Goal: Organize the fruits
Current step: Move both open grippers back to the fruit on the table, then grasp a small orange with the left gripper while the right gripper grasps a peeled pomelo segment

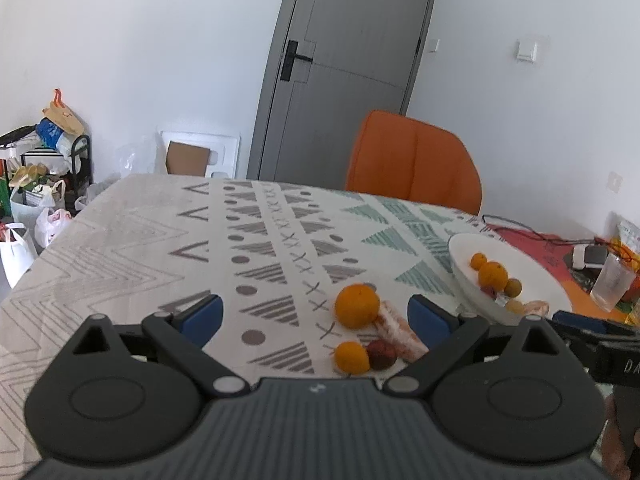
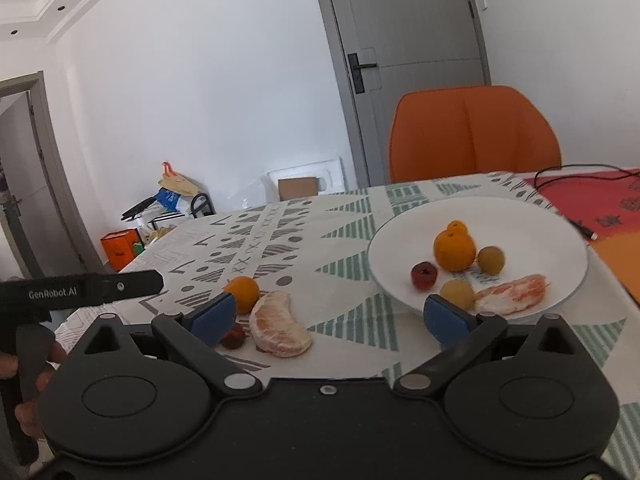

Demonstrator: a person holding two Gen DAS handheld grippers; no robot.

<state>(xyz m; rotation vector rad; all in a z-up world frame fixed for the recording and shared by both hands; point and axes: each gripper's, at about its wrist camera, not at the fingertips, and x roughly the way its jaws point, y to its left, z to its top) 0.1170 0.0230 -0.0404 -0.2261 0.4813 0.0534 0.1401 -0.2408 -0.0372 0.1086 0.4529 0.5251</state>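
Note:
A white plate [image 2: 560, 216] holds two oranges [image 2: 454, 250], a dark red fruit [image 2: 424, 275], two yellow-green fruits [image 2: 491, 260] and a peeled pomelo wedge [image 2: 512, 294]. The plate also shows in the left wrist view [image 1: 548, 284]. On the cloth lie a big orange [image 1: 357, 305], a small orange [image 1: 351, 357], a dark red fruit [image 1: 381, 354] and a second pomelo wedge [image 1: 400, 330], which the right wrist view also shows [image 2: 279, 325]. My left gripper [image 1: 315, 314] is open and empty above these. My right gripper [image 2: 330, 314] is open and empty between wedge and plate.
An orange chair [image 1: 414, 160] stands behind the table. A glass [image 1: 612, 282], a black cable [image 2: 576, 172] and a red mat [image 2: 600, 200] lie at the right. Bags and a rack [image 1: 44, 184] stand on the floor at the left.

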